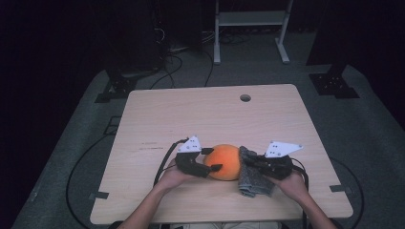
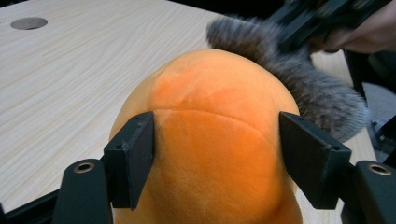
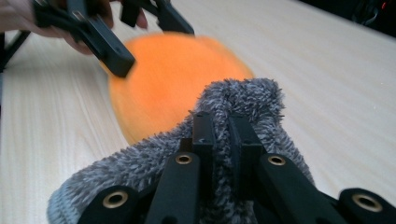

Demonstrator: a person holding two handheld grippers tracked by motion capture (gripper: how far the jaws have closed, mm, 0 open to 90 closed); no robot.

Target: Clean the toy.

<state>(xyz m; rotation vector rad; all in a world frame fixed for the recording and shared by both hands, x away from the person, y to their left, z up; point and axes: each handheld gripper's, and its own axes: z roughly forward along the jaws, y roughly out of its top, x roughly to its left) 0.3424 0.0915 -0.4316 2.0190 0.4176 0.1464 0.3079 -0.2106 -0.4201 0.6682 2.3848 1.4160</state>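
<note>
1. Wooden table (image 1: 157,114): pale and mostly bare, with a round cable hole (image 1: 245,98) near its far edge. All the work is gathered close to the person's edge, at the middle.

2. Orange plush ball (image 1: 225,161): resting on the table between the two grippers, a seam running over its top in the left gripper view. Looks dry and unmarked as far as can be told; no patch stands out as wiped or unwiped.

3. Grey fuzzy cloth (image 1: 252,177): bunched, lying against the ball's right side and draping down onto the table toward the person. Touching the ball, not wrapped around it.

4. Left gripper (image 1: 209,160): jaws roughly half open and pressed on either flank of the ball, steadying it from the left.

5. Right gripper (image 1: 258,164): jaws nearly together, pinching a fold of the cloth, with the pile bulging around the fingers (image 3: 204,135).

6. Progress, as a judgement: looks like wiping or rubbing the ball with the cloth. Done so far: ball braced, cloth gripped and brought into contact. Left: working the cloth across the top and far side, probably turning the ball for the rest.

7. Writing: faint small dark marks on the tabletop left of the left gripper (image 1: 149,145), too small to read. No brand or label legible on ball, cloth or grippers.
</note>
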